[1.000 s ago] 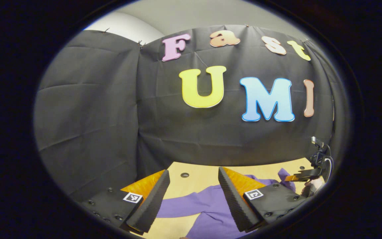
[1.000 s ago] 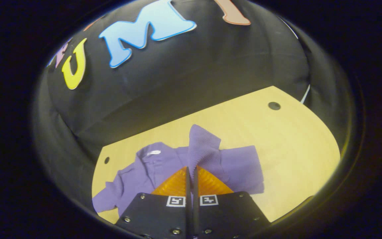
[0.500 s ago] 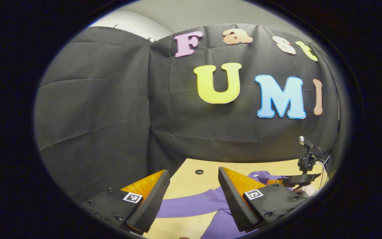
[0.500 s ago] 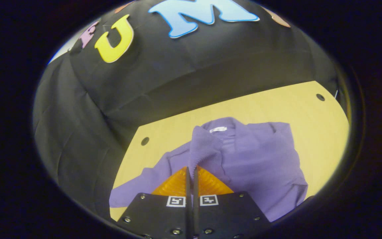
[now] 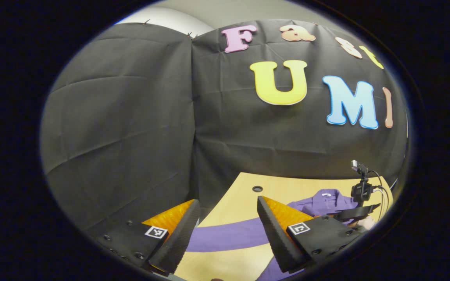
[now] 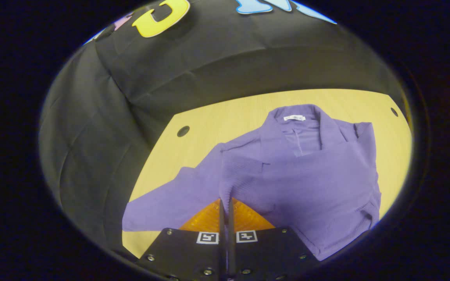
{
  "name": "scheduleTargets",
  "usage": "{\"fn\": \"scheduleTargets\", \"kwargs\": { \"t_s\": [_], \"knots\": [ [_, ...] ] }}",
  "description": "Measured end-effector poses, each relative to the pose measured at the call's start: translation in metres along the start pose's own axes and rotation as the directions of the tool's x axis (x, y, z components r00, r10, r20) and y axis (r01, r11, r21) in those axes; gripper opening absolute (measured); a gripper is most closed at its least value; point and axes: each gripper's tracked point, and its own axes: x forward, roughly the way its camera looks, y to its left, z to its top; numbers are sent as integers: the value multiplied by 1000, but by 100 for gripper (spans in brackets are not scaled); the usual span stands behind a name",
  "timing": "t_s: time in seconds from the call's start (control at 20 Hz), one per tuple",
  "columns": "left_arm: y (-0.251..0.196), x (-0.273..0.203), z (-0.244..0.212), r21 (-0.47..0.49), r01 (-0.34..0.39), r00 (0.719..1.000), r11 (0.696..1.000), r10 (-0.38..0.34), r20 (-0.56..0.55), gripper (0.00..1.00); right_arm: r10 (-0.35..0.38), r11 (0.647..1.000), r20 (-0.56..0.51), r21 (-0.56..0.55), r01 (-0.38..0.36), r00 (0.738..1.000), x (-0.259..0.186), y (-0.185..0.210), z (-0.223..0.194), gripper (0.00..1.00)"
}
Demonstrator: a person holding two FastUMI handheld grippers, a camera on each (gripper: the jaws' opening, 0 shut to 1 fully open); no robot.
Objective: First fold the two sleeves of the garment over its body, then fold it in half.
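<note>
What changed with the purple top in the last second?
The right gripper, jaws shut on one sleeve, has carried it across the garment, so that sleeve now lies over the body. The left gripper stays open above the other sleeve, still spread on the table.

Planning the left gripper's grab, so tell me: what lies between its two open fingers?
In the left gripper view, the purple sleeve crosses the gap above bare wooden table; the left gripper touches neither.

A recording booth, walls of pinned black cloth [image 5: 131, 128], plain pale wall above [image 5: 225, 11], a light wooden bench [image 6: 233, 117] with round holes [image 6: 183, 131]
</note>
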Motion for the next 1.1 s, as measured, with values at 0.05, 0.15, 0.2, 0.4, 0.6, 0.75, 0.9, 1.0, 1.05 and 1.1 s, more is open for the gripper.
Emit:
{"fn": "scheduleTargets", "kwargs": {
  "t_s": [0.05, 0.15, 0.2, 0.4, 0.6, 0.75, 0.9, 1.0, 1.05, 1.1],
  "knots": [
    [6, 6, -7, -1, -5, 1000, 1000, 5, -10, 100, 1, 1000, -11, -9, -1, 1000, 3, 1, -8, 2],
    [16, 19, -22, 3, -14, 999, 1000, 14, -33, 100, 9, 1000, -42, -17, -9, 999, 6, 5, -18, 11],
    [20, 25, -29, 4, -17, 999, 1000, 17, -44, 100, 10, 1000, -50, -22, -11, 999, 4, 6, -20, 18],
    [30, 47, -63, -4, -11, 995, 1000, 11, -95, 100, 8, 999, -32, -40, -9, 999, 0, 10, -18, 86],
    [44, 76, -109, -2, -17, 985, 1000, 16, -172, 100, 10, 999, 15, -46, -9, 1000, -23, 9, -4, 91],
    [58, 97, -150, -1, -29, 969, 1000, 28, -247, 100, 9, 999, 51, -46, -7, 999, -45, 6, 6, 90],
    [65, 115, -186, -32, -35, 947, 999, 23, -322, 97, 3, 999, 86, -39, 0, 996, -68, 1, 16, 90],
    [77, 126, -204, -35, -64, 933, 997, 47, -356, 100, -8, 999, 108, -35, 12, 994, -84, -6, 21, 90],
    [80, 132, -214, -36, -69, 928, 997, 51, -370, 100, -13, 999, 118, -33, 17, 993, -89, -8, 22, 90],
    [81, 135, -222, -39, -72, 920, 997, 51, -388, 100, -17, 999, 125, -27, 21, 992, -95, -10, 23, 90]
  ]
}}
